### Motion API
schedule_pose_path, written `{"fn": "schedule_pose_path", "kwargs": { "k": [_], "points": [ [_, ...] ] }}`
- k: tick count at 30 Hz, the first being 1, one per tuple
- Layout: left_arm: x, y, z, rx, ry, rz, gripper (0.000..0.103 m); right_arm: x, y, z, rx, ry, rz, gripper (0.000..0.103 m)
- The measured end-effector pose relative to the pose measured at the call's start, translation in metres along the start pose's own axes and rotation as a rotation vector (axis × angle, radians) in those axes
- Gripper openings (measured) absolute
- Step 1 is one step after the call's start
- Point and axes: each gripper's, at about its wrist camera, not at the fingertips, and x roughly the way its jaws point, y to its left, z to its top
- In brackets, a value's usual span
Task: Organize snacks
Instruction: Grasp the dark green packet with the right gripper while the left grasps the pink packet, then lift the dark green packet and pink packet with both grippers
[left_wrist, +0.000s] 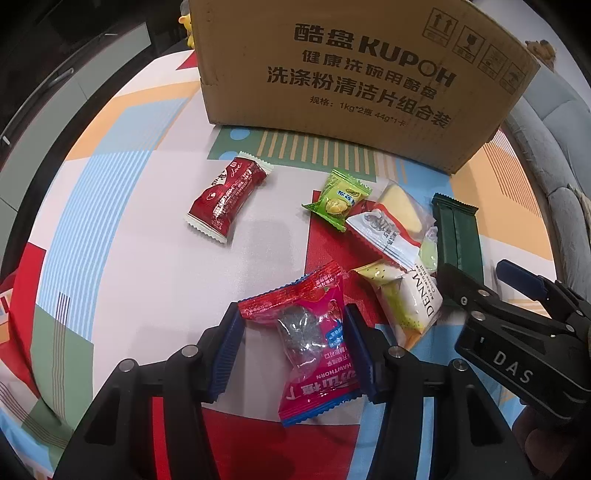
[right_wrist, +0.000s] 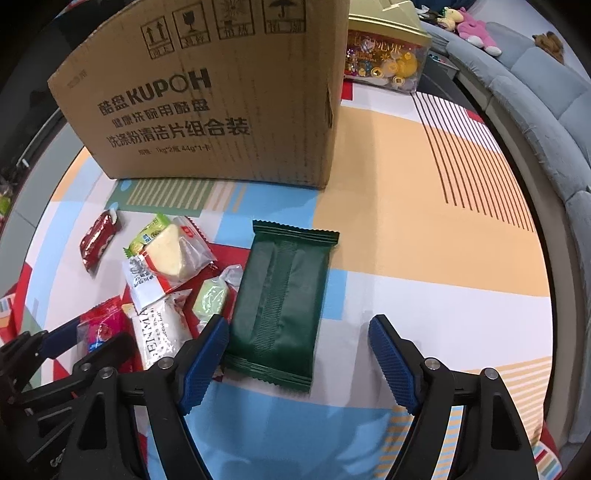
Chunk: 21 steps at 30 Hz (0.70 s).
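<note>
Bright blocks of orange, blue, red and white cover the cloth on the bench (right_wrist: 424, 206), and a grey sofa (right_wrist: 535, 85) curves along its far right edge. At the far edge stands a brown cardboard box (left_wrist: 354, 74) with black print, and beside its right corner sits a clear tub of gold-wrapped sweets (right_wrist: 384, 66).

Snacks lie scattered on the bench in front of the box. The left claw (left_wrist: 293, 350) has its blue pads on both sides of a pink-red hawthorn packet (left_wrist: 314, 343), pressing on the packet's sides; the packet lies on the cloth, nearest the near edge. Apart from the others, toward the left edge, lies a red candy packet (left_wrist: 229, 199). Nearer the box are a green durian candy (left_wrist: 336, 199) and a clear wedge-shaped cake packet (right_wrist: 173, 251), which partly overlap a white and red packet (left_wrist: 384, 236). A white packet with black letters (left_wrist: 417, 302) lies just beside the hawthorn packet.

The right claw (right_wrist: 297, 362) stands wide open over a dark green packet (right_wrist: 280, 302). Its left pad touches or nearly touches the packet's left side, I cannot tell which, while the right pad is well clear of it. A small pale green sweet (right_wrist: 212, 295) rests against the green packet's left side.
</note>
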Motion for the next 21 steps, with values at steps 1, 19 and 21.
{"fn": "schedule_pose_path", "kwargs": {
  "k": [1, 19, 21],
  "points": [
    [0.000, 0.000, 0.000, 0.000, 0.000, -0.001, 0.053, 0.001, 0.001, 0.001, -0.004, 0.002, -0.002, 0.079],
    [-0.002, 0.005, 0.006, 0.022, -0.016, -0.019, 0.031, -0.009, 0.008, 0.000, -0.034, -0.040, 0.001, 0.045],
    [-0.002, 0.006, 0.006, 0.020, -0.015, -0.020, 0.031, -0.013, 0.008, -0.002, -0.027, -0.048, 0.002, 0.045]
  ]
}}
